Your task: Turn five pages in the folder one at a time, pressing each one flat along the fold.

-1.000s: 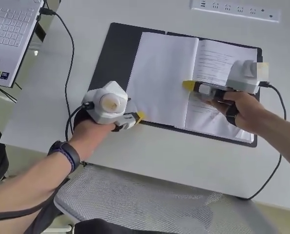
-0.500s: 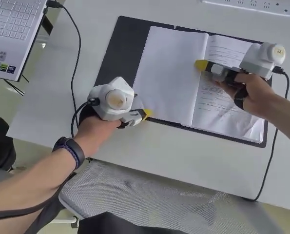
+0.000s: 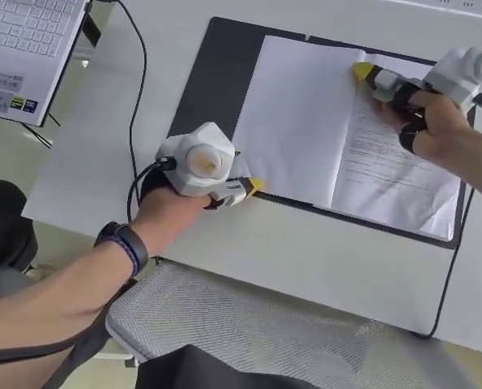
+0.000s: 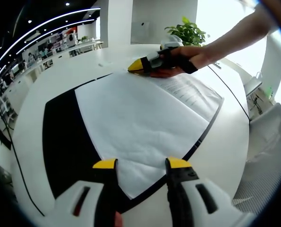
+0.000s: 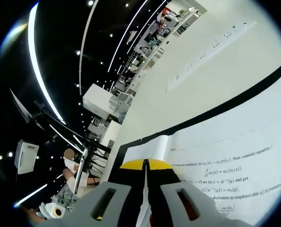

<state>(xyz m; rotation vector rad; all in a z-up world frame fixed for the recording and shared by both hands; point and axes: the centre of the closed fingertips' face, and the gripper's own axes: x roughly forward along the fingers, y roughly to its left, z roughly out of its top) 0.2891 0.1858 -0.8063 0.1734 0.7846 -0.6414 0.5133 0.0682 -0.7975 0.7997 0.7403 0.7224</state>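
While open, folder (image 3: 211, 81) beneath right tongs (image 3: 362, 70).

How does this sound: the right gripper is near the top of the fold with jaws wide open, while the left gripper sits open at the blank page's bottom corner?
Not quite. The right gripper has its jaws shut, as the right gripper view shows. Otherwise yes: it is near the top of the fold, and the left gripper sits open at the bottom corner of the blank page.
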